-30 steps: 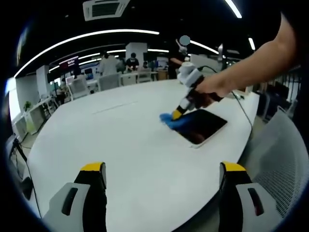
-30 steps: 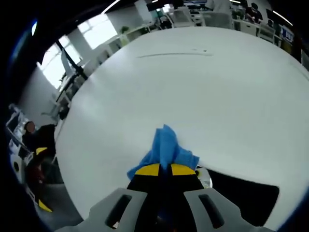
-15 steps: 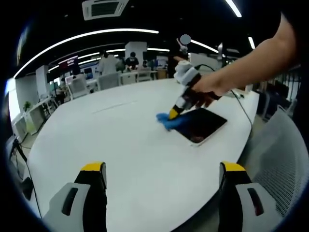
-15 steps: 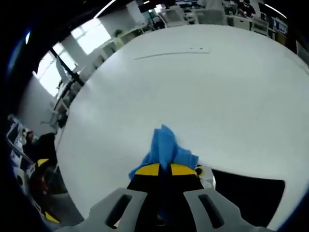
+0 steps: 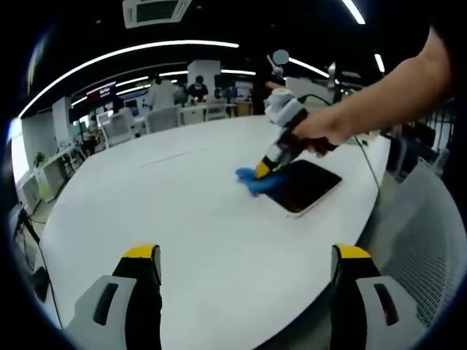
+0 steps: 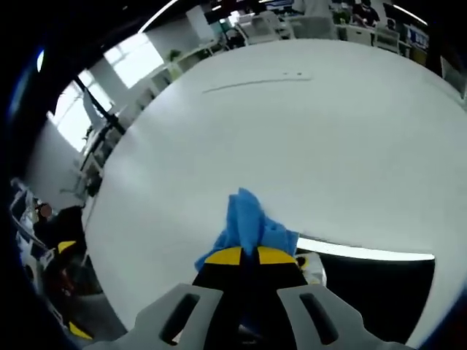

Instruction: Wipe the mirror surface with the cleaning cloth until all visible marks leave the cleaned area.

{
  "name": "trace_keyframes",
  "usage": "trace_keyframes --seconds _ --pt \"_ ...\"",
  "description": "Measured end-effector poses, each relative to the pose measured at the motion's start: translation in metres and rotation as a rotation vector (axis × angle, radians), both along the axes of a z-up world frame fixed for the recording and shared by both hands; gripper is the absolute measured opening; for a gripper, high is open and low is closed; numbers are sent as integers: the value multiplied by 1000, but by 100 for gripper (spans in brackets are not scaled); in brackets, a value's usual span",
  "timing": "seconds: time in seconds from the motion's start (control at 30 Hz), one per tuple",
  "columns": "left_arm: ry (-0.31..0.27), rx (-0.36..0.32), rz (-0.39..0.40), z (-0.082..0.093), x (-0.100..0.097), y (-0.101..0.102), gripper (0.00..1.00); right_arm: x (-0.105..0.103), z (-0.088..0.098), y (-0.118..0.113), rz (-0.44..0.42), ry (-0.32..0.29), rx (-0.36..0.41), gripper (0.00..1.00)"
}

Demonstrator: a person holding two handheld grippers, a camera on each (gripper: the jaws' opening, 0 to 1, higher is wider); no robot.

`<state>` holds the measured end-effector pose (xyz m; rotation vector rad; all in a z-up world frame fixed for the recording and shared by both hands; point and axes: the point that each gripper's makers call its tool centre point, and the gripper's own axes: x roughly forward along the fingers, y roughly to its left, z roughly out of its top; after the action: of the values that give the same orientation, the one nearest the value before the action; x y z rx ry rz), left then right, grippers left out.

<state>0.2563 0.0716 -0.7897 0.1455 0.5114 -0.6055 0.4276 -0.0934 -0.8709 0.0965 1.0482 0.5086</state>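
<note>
On the far right part of the white table [image 5: 182, 219]: one dark rectangular mirror [image 5: 303, 186], lying flat near the table's right edge, with a blue cleaning cloth [image 5: 254, 182] bunched on its left corner. Right gripper [image 6: 243, 256]: jaws pressed together on the cloth, held by a hand [image 5: 317, 131] and angled down onto the mirror's corner. Left gripper [image 5: 244, 262]: near side, jaws spread wide with nothing between them, above bare tabletop and well apart from the mirror.

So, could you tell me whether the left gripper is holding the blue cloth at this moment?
No, the left gripper stands open with nothing between its jaws, while the right gripper pinches the blue cloth at the mirror.
</note>
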Motion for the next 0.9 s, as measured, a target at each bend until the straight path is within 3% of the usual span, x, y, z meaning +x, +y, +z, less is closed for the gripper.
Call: trace_keyframes --seconds 0.27,0.53,0.83,0.9 --pt "3 -11 5 0 -1 0 99 -13 2 3 -1 8 6 0" --pt "-2 0 -42 1 -5 -7 99 -37 3 5 -27 27 38 0" --pt "-16 20 -35 -1 -2 -1 99 -40 4 7 17 3 -9 0" --pt "15 27 -40 -7 -3 -1 99 -42 5 9 32 -11 -28 0"
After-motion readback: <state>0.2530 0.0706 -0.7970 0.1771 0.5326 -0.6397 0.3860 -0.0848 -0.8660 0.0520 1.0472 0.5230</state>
